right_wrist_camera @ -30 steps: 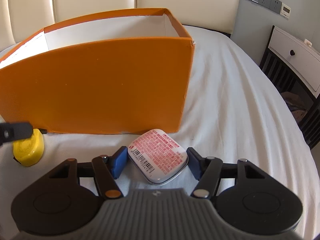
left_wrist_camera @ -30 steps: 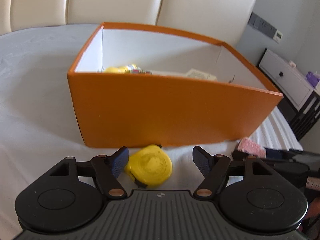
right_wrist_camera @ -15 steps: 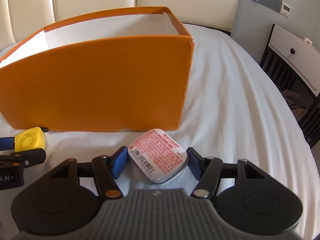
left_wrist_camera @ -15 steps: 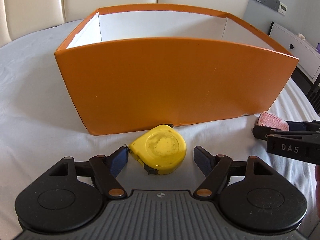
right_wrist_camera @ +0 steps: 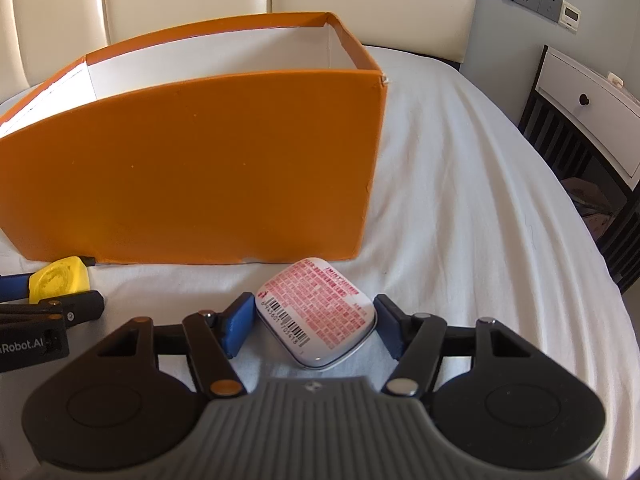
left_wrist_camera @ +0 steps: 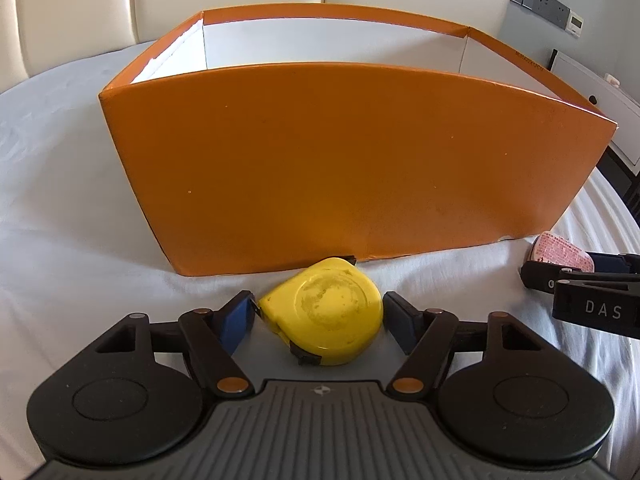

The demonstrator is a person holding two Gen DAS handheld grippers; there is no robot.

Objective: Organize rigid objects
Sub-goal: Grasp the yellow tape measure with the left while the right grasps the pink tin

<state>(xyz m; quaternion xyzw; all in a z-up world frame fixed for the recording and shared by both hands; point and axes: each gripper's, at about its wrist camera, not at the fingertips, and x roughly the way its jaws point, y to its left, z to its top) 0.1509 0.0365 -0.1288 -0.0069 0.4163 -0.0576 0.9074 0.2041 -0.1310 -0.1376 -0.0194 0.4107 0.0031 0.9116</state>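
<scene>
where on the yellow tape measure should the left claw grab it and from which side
Grip the yellow tape measure across its rounded case, one pad on each curved edge, coming from the near side as the left claw already does. It lies flat on the white sheet, broad face up, close to the orange box, so the far side is blocked. The jaws have just been closing with the case between them.

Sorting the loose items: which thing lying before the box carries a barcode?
The white tin with red print, between the right gripper fingers. The yellow tape measure has none showing.
</scene>
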